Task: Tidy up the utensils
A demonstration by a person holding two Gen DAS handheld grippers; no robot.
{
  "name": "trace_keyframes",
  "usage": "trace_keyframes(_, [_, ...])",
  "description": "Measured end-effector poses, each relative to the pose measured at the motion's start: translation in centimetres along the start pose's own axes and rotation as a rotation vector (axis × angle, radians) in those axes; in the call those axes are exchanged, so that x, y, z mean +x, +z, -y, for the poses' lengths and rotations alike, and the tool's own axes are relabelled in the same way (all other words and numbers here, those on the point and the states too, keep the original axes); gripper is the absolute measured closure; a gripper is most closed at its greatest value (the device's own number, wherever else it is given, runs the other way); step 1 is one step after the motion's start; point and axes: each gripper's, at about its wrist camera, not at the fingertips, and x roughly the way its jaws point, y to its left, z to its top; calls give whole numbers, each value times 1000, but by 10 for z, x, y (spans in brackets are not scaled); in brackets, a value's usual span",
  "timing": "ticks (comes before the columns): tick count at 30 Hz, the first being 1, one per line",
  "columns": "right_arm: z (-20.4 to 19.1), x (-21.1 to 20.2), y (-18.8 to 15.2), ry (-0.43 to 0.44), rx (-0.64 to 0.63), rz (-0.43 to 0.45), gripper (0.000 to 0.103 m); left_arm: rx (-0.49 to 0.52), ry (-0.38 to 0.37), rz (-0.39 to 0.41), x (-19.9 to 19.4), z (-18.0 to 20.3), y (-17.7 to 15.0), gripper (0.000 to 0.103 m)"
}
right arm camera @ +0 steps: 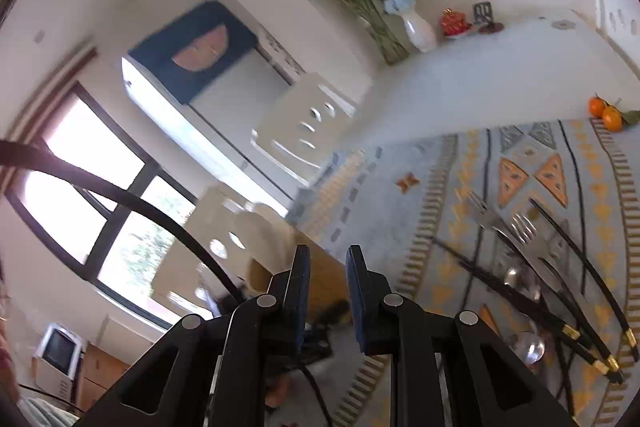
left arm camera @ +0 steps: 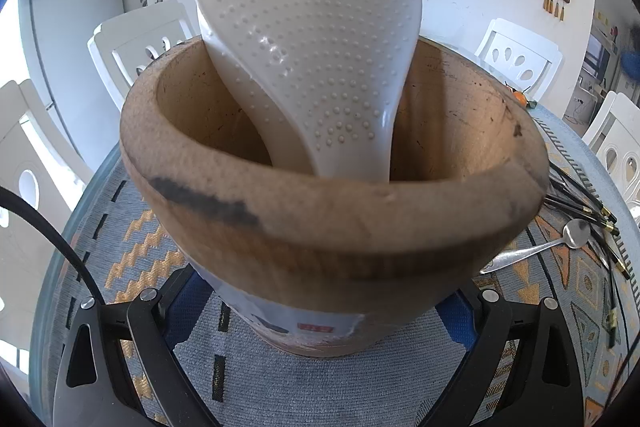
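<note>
white rice paddle [left arm camera: 304,39] stands in the wooden utensil holder [left arm camera: 328,211] on the bench, long axis near upright, dimpled blade up, handle down inside. left tool [left arm camera: 320,311] clamps the holder's base. right tool [right arm camera: 328,291] empty, pads narrowly apart.

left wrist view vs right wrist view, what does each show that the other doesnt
Only the left wrist view shows the wooden holder with the white rice paddle standing in it, gripped low down by the left tool.

Only the right wrist view shows the right tool, empty with a narrow gap, plus forks and a flower vase.

Both share the patterned cloth, black chopsticks, a metal spoon and oranges.
</note>
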Motion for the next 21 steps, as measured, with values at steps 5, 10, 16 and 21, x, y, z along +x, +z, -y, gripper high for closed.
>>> trace_keyframes(5, [20,17,-20,-122,29,-126,70,0,0,0,0,0,0,6])
trace_keyframes(10, [75,25,-49,-256,273,-204,70,0,0,0,0,0,0,6])
trace_keyframes(16, [115,5,-66,-429,353,-144,70,1,0,-1,0,1,0,6])
trace_keyframes(21, [132,5,-70,-451,334,-91,65,1,0,0,0,1,0,6])
